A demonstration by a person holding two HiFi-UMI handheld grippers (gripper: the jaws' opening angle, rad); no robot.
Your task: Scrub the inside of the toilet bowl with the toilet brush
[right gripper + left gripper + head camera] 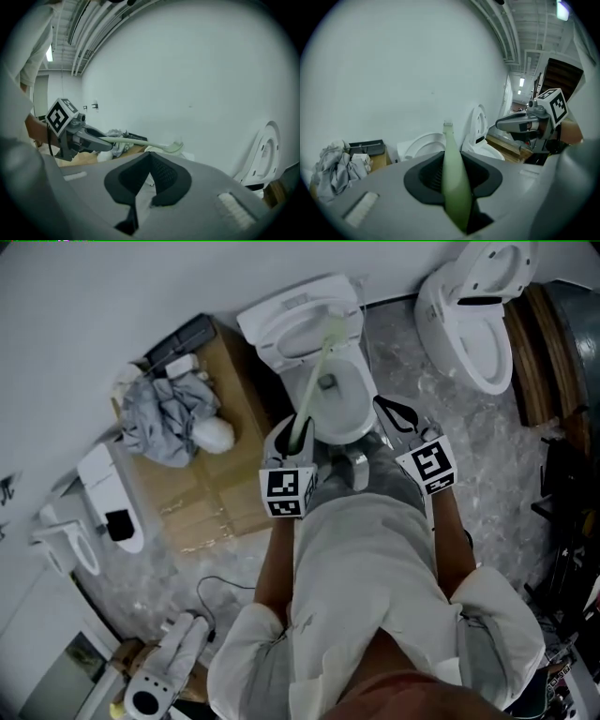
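Note:
A white toilet (pixel 281 320) stands against the wall with its lid up, and its bowl (pixel 349 413) lies just ahead of me. My left gripper (pixel 296 434) is shut on the handle of a pale green toilet brush (pixel 319 371). The brush slants up over the bowl, with its head near the rim by the lid. In the left gripper view the handle (pixel 453 173) runs between the jaws. To the right of the bowl, my right gripper (pixel 395 412) is shut and holds nothing. In the right gripper view the brush (pixel 140 140) hangs level in the air.
A cardboard box (pixel 220 488) left of the toilet carries crumpled grey cloth (pixel 167 418). A second toilet (pixel 478 320) stands at the back right, beside wooden pieces (pixel 551 352). Loose toilet seats (pixel 105 491) lie at the left. A white device (pixel 161 676) and a cable lie near my feet.

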